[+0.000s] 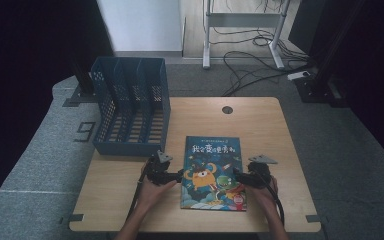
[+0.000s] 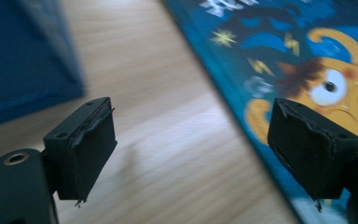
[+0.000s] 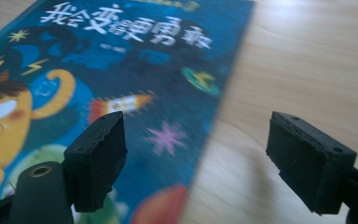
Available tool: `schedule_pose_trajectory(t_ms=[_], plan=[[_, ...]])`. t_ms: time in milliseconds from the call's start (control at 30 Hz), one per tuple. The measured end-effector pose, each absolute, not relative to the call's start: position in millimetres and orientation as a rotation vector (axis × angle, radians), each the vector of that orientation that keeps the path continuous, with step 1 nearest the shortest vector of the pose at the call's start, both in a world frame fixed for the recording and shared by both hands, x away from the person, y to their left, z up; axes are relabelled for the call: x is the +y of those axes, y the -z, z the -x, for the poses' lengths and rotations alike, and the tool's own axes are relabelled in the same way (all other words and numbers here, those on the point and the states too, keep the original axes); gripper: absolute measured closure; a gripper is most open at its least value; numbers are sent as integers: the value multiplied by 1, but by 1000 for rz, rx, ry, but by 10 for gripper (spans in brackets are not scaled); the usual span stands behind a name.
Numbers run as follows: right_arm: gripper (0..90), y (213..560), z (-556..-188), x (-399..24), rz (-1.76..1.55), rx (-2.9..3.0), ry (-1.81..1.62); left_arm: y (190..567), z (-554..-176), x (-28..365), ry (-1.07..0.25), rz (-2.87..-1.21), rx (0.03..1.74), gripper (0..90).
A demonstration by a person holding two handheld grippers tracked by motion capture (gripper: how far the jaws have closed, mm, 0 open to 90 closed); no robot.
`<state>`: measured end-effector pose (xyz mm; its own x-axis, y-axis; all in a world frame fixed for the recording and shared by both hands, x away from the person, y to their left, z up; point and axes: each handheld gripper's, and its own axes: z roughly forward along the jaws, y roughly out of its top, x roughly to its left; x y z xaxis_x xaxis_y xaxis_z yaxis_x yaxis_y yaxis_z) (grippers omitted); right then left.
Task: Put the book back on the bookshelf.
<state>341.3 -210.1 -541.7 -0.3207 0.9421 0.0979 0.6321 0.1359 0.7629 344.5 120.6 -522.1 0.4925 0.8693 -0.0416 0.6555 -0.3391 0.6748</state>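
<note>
The picture book (image 1: 213, 172) lies flat on the counter (image 1: 260, 120) just right of the blue file rack (image 1: 130, 107), long axis pointing away from the person, between the left tongs (image 1: 179, 176) and right tongs (image 1: 236, 175), both apart and empty, equally near its side edges.

Book (image 1: 213, 172) lies flat on your table (image 1: 280, 150), near its front edge. File rack (image 1: 130, 107) stands behind and left of the book. Left gripper (image 1: 179, 176) sits at the book's left edge, right gripper (image 1: 236, 175) at its right edge.
</note>
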Motion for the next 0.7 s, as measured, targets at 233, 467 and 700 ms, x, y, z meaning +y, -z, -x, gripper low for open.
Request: schedule_pose_trajectory(t_ms=[233, 467, 700], plan=[[190, 543, -344, -187, -1439, 2065, -1001, 533, -329, 106, -379, -2150, 1197, 145], [185, 551, -340, -194, -1519, 2055, -1045, 537, -325, 105, -327, -2147, 1188, 145], [174, 551, -339, -187, -1509, 2076, -1047, 541, -324, 94, -296, -2146, 1170, 142]])
